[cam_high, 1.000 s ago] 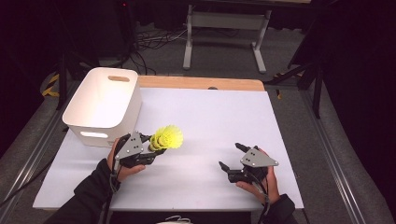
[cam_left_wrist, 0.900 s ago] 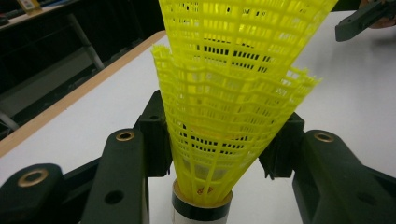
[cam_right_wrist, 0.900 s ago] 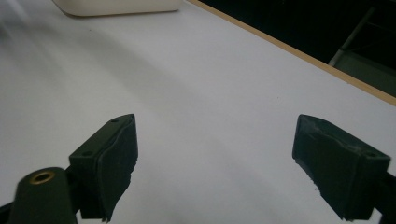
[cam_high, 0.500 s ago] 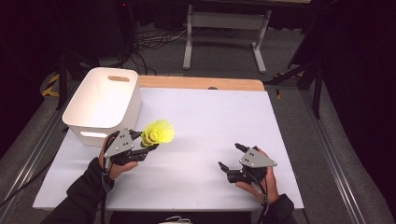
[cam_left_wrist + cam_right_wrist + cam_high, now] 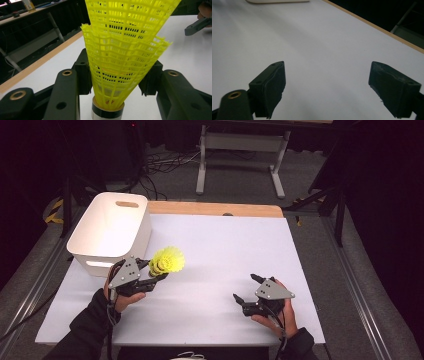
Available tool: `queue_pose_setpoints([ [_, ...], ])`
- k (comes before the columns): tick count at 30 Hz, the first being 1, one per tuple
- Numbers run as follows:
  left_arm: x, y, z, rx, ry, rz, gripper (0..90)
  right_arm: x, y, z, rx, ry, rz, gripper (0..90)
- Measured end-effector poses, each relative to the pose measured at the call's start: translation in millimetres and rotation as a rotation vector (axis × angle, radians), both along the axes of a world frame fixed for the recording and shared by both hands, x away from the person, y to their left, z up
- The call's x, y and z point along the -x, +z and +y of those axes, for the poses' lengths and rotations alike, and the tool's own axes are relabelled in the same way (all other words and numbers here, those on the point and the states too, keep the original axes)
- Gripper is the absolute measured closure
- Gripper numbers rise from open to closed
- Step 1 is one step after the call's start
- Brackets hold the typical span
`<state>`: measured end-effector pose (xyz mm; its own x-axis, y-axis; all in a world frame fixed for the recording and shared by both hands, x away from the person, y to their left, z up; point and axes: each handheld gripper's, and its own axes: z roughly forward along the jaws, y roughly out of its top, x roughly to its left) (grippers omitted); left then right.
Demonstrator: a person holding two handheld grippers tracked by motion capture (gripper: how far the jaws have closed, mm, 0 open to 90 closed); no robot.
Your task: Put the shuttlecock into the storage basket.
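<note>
Two nested yellow plastic shuttlecocks (image 5: pixel 168 260) hang just above the white table, right of the white bin (image 5: pixel 142 238). My left gripper (image 5: pixel 155 270) is shut on their mesh skirt, skirts pointing away from the hand. In the left gripper view the shuttlecocks (image 5: pixel 122 57) rise between the two black pads (image 5: pixel 83 72), with the cork and its black band at the bottom. My right gripper (image 5: pixel 244 287) rests low over the table's near right part, open. The right gripper view shows the right gripper (image 5: pixel 327 82) with only bare table between its jaws.
The bin's rim (image 5: pixel 277 1) lies far off in the right gripper view. A wooden strip (image 5: pixel 215 209) edges the table's far side, with a metal stand (image 5: pixel 240 150) and cables on the floor behind. My right gripper's jaw tip (image 5: pixel 197 25) appears in the left gripper view.
My left gripper has carried the shuttlecocks a little to the left, closer to the bin. The right gripper has stayed where it was.
</note>
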<state>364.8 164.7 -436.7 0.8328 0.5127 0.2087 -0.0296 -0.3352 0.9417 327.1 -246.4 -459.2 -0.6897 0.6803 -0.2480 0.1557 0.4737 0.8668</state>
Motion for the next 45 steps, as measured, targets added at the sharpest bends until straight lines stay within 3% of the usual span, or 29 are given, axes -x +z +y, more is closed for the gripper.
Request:
queue_pose_setpoints([
  [45, 0.8, 16.4, 28.5, 0.074, 0.057, -0.030, 52.7, -0.8, -2.6, 2.4, 0.017, 0.013, -0.002, 15.2],
])
